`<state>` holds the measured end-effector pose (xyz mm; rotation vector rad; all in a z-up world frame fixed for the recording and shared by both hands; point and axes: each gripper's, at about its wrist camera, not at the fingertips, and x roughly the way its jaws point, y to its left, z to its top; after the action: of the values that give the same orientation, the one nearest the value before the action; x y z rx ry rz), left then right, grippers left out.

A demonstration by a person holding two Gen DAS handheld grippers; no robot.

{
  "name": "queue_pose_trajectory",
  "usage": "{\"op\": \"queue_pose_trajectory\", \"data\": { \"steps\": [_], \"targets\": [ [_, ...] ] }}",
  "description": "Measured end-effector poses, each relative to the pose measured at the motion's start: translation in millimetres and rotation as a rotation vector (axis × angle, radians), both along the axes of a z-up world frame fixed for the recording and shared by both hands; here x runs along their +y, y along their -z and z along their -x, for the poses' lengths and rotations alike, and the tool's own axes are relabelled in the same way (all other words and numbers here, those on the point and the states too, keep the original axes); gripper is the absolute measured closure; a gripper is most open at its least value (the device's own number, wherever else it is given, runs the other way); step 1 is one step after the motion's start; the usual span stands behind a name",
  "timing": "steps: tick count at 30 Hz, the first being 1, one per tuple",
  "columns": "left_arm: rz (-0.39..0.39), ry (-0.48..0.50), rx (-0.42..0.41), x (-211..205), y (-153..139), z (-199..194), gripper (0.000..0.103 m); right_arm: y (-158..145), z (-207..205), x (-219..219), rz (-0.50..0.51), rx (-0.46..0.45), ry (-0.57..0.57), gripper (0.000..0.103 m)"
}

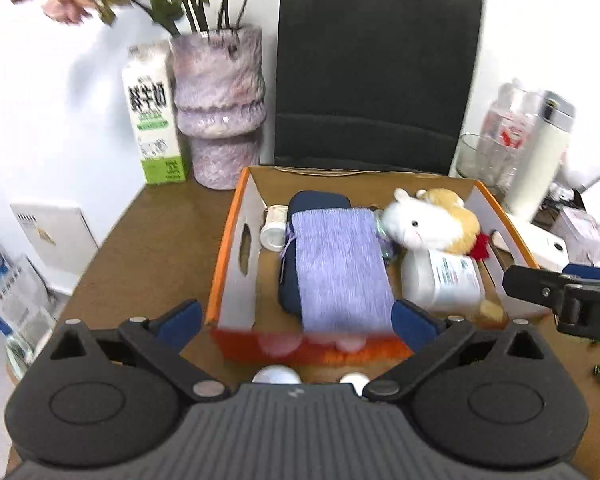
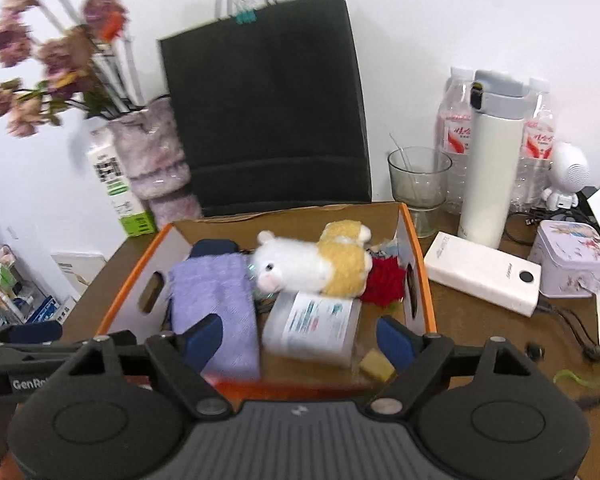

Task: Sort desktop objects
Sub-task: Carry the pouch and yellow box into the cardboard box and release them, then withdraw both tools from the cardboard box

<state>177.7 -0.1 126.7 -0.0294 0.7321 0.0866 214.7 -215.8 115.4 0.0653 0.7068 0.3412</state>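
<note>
An orange-edged cardboard box (image 1: 236, 240) sits on a brown desk (image 1: 152, 248), packed with sorted items. Inside, a purple knitted pouch (image 1: 340, 268) lies over a dark blue case (image 1: 320, 200) toward the box's 9 o'clock side, with a small white jar (image 1: 274, 228) tucked against that wall. A white and tan plush toy (image 2: 312, 264) rests at the box's 12 o'clock end, a red flower (image 2: 382, 282) just beside it at 3 o'clock, and a white bottle (image 2: 314, 326) with a printed label lies on its side below them. A small yellow block (image 2: 376, 365) sits near the bottom corner. The left gripper (image 1: 296, 316) hovers at the box's 6 o'clock edge, jaws spread wide with nothing between them; the right gripper (image 2: 300, 340) hangs just beside it, jaws also apart and empty. Behind the box stands a black paper bag (image 2: 264, 100); at 10 o'clock, a mottled vase (image 1: 220, 108) of dried flowers and a milk carton (image 1: 152, 120). At 2 o'clock stand a glass cup (image 2: 418, 180), a white flask (image 2: 492, 160), water bottles (image 2: 456, 128), a power bank (image 2: 482, 272) and a small tin (image 2: 570, 258).
</note>
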Motion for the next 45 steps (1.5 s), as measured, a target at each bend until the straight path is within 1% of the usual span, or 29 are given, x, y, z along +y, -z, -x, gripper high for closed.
{"op": "queue_pose_trajectory", "data": {
  "steps": [2,4,7,11,13,15,17,19,20,21,22,24,25,27,32,34,41,43,45],
  "targets": [
    [-0.010,0.004,-0.046,-1.9,2.0,29.7,0.000,4.0,29.0,-1.4,0.025,-0.045,-0.004,0.019],
    [0.006,0.001,-0.090,-2.5,7.2,59.1,0.000,9.6,60.8,-4.5,0.037,-0.093,-0.002,0.017],
    [0.012,0.013,-0.115,-6.4,19.3,97.4,0.000,20.5,105.9,-9.9,0.040,-0.143,-0.008,0.015],
    [0.007,0.043,-0.153,-13.1,40.5,152.7,0.000,39.9,162.8,-12.1,0.092,-0.195,-0.031,0.015],
    [0.004,0.041,-0.168,-15.2,52.7,181.5,0.000,52.3,188.3,-15.8,0.098,-0.195,-0.035,0.014],
    [0.001,0.036,-0.165,-16.9,66.0,206.2,0.000,66.8,210.6,-20.8,0.085,-0.167,-0.024,0.013],
    [-0.042,0.038,-0.169,-20.4,79.3,231.2,0.000,81.0,233.2,-25.6,0.081,-0.145,-0.022,0.013],
    [-0.083,0.087,-0.187,-25.2,87.7,253.2,0.000,94.4,256.5,-28.7,0.091,-0.138,-0.014,0.013],
    [-0.094,0.096,-0.185,-26.8,91.0,261.4,0.000,99.4,266.1,-29.7,0.096,-0.133,-0.013,0.013],
    [-0.085,0.096,-0.174,-27.2,93.8,268.3,0.000,102.7,274.7,-30.5,0.105,-0.134,-0.027,0.013],
    [-0.057,0.100,-0.163,-25.8,96.4,274.9,0.000,104.6,284.1,-31.1,0.121,-0.152,-0.049,0.013],
    [-0.019,0.101,-0.169,-21.8,99.7,285.6,0.000,105.7,295.4,-31.9,0.167,-0.192,-0.061,0.012],
    [-0.017,0.090,-0.168,-20.3,101.6,289.6,0.000,106.2,299.7,-33.4,0.192,-0.209,-0.064,0.012],
    [-0.027,0.063,-0.176,-17.6,104.0,296.7,0.000,105.4,305.5,-36.6,0.210,-0.227,-0.064,0.012],
    [-0.023,0.018,-0.183,-13.8,103.6,302.0,0.000,105.2,317.0,-42.4,0.146,-0.217,-0.060,0.012],
    [-0.036,0.013,-0.187,-14.9,103.6,301.0,0.000,106.5,321.5,-40.4,0.129,-0.221,-0.064,0.012],
    [-0.033,0.026,-0.158,-14.1,106.3,296.3,0.000,107.4,317.4,-32.1,0.152,-0.226,-0.070,0.013],
    [-0.026,0.031,-0.156,-12.9,103.8,292.2,0.000,105.4,313.0,-32.8,0.145,-0.215,-0.079,0.015],
    [-0.012,0.031,-0.160,-10.7,100.2,284.6,0.001,103.1,305.0,-34.2,0.130,-0.200,-0.082,0.021]
  ]
}}
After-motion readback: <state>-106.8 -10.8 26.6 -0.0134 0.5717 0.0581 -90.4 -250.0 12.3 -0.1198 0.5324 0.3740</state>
